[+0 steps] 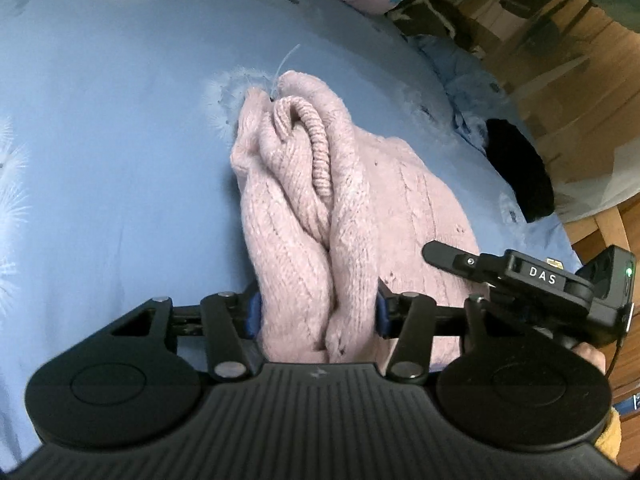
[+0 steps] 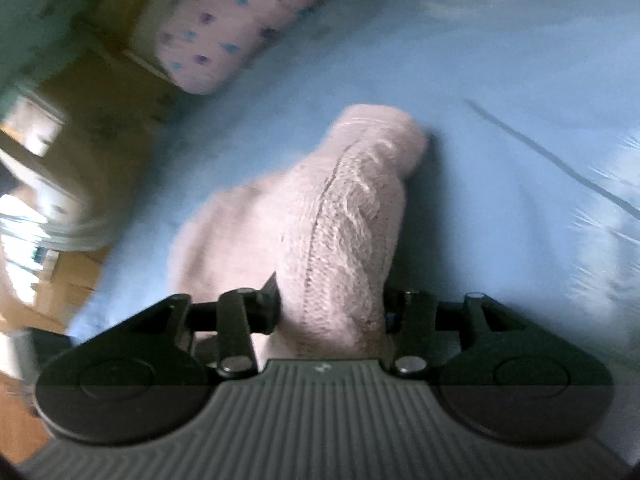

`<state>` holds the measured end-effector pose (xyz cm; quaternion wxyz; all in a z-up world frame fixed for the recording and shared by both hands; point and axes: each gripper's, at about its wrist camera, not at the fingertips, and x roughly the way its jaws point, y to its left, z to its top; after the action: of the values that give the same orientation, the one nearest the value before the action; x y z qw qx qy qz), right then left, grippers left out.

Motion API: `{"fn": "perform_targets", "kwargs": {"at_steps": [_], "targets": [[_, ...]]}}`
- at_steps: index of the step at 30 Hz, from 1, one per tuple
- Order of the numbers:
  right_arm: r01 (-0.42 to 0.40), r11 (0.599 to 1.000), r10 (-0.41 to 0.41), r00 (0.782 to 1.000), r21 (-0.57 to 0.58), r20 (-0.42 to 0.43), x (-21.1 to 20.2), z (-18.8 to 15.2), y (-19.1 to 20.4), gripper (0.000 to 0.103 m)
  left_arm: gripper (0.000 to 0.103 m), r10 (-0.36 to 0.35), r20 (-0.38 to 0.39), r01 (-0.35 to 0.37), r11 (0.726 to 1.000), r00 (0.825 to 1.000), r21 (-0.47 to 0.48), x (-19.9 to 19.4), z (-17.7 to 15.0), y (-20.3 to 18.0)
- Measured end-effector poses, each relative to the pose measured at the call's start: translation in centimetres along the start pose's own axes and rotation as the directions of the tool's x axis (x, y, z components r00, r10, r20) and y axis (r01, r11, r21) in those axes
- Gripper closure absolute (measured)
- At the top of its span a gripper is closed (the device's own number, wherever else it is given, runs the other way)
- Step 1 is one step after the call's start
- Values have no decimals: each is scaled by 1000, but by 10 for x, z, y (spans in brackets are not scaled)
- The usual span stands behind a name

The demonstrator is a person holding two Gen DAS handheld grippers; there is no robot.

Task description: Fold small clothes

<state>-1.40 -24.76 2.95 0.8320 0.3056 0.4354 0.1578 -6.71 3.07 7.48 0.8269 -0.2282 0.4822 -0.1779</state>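
Pink cable-knit sweater (image 1: 352,216), bunched in thick folds, pinched by left gripper (image 1: 318,312) and right gripper (image 2: 332,312)

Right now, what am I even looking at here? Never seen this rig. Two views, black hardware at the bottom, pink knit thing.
No robot: a person carries a two-finger gripper in each hand, with a fisheye camera looking along its fingers. The black hardware at the bottom is the gripper itself.

Left-wrist view: the left gripper is clamped on a bunched pink knit sweater, which lies on a blue bedsheet. The other gripper shows at the right edge.

Right-wrist view, blurred: the right gripper has another part of the sweater between its fingers. A heart-print pillow lies behind.
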Motion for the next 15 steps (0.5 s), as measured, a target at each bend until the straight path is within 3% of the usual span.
{"fn": "perform_targets", "kwargs": {"at_steps": [4, 10, 15], "targets": [[7, 1000, -6, 998, -15, 62, -11, -12, -4, 49, 46, 50, 20, -50, 998, 999, 37, -10, 1, -10], [93, 987, -71, 984, -128, 164, -46, -30, 13, 49, 41, 112, 44, -116, 988, 993, 99, -26, -2, -22], [154, 967, -113, 973, -201, 203, -63, -53, 20, 49, 34, 208, 50, -214, 959, 977, 185, -29, -8, -17]]}}
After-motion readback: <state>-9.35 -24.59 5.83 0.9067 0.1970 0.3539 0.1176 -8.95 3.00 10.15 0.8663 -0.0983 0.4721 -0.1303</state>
